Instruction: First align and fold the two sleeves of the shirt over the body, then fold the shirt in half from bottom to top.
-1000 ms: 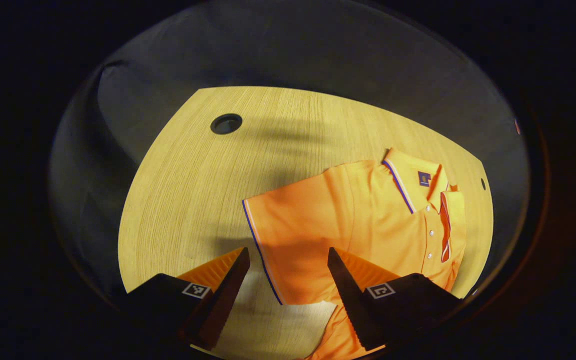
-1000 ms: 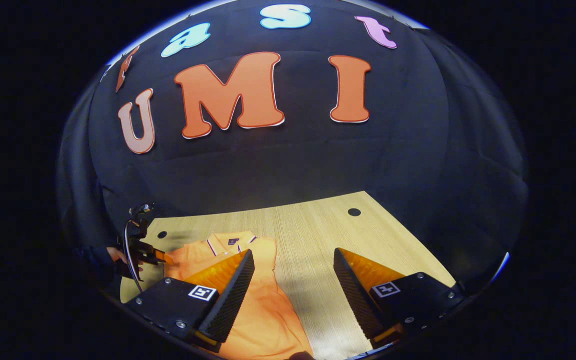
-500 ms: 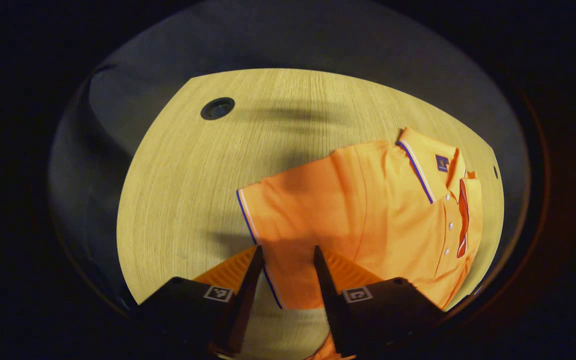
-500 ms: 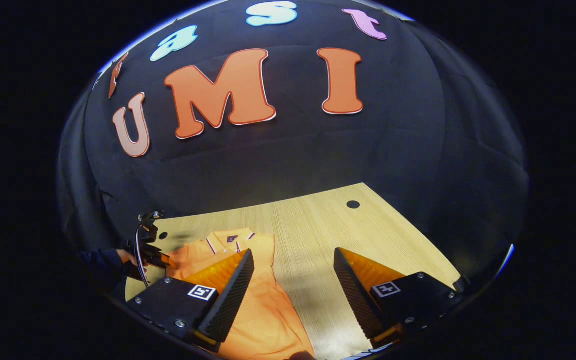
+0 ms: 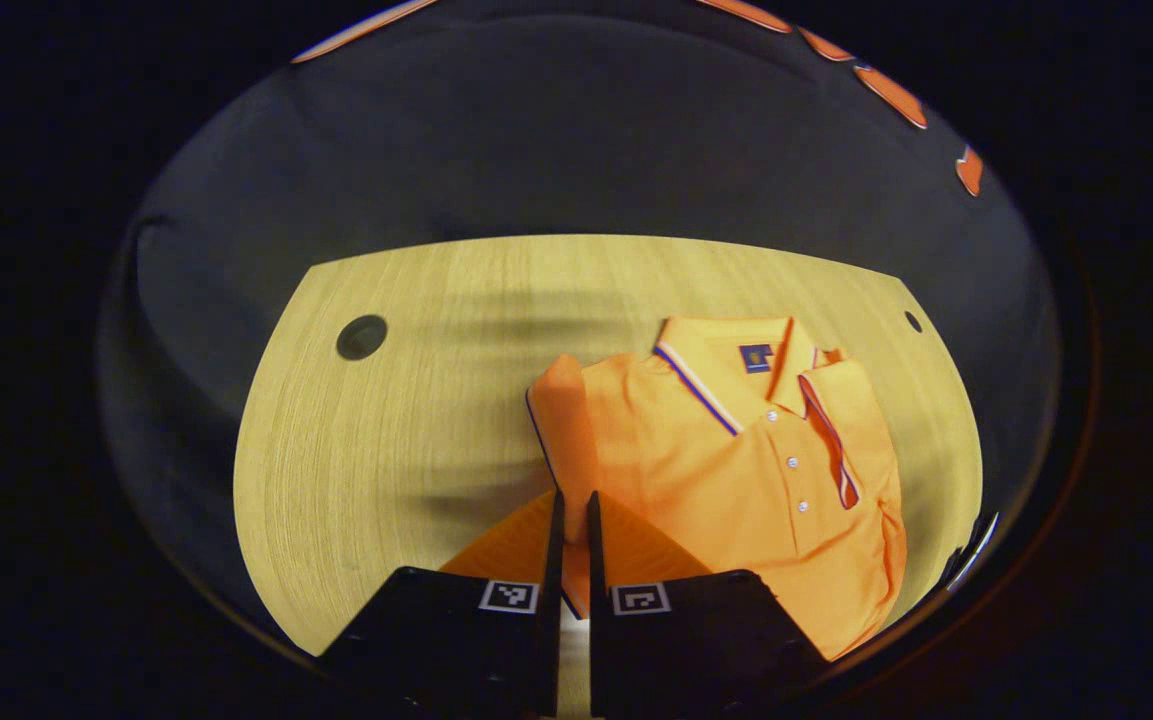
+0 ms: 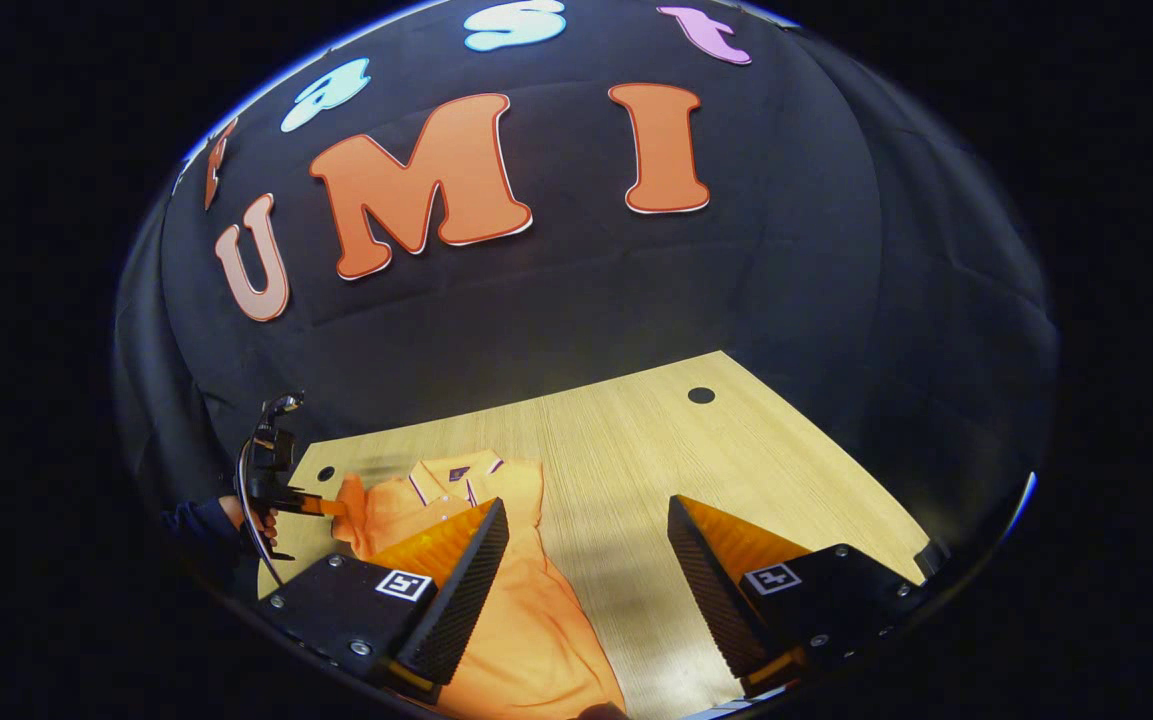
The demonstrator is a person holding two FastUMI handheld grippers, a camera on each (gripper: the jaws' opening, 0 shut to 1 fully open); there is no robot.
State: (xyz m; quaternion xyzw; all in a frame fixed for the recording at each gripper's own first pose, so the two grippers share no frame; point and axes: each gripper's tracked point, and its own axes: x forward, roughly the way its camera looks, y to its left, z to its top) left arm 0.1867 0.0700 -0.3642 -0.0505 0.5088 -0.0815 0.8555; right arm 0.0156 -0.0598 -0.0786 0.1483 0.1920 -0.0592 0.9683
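An orange polo shirt with a striped collar lies face up on the wooden table. Its sleeve is raised off the table and stands on edge, and my left gripper is shut on the sleeve's hem. In the right gripper view the shirt runs from the far left toward the bottom, and the left gripper holds the lifted sleeve there. My right gripper is open above the table, its left finger over the shirt's right edge, with nothing between the fingers.
The table has a round cable hole at its far left and a smaller one at the far right. Another hole sits beyond my right gripper. A hand holds the left gripper. Black cloth walls surround the table.
My left gripper went from open to shut on the sleeve hem, then lifted the sleeve up off the table toward the shirt body. The right gripper barely moved.
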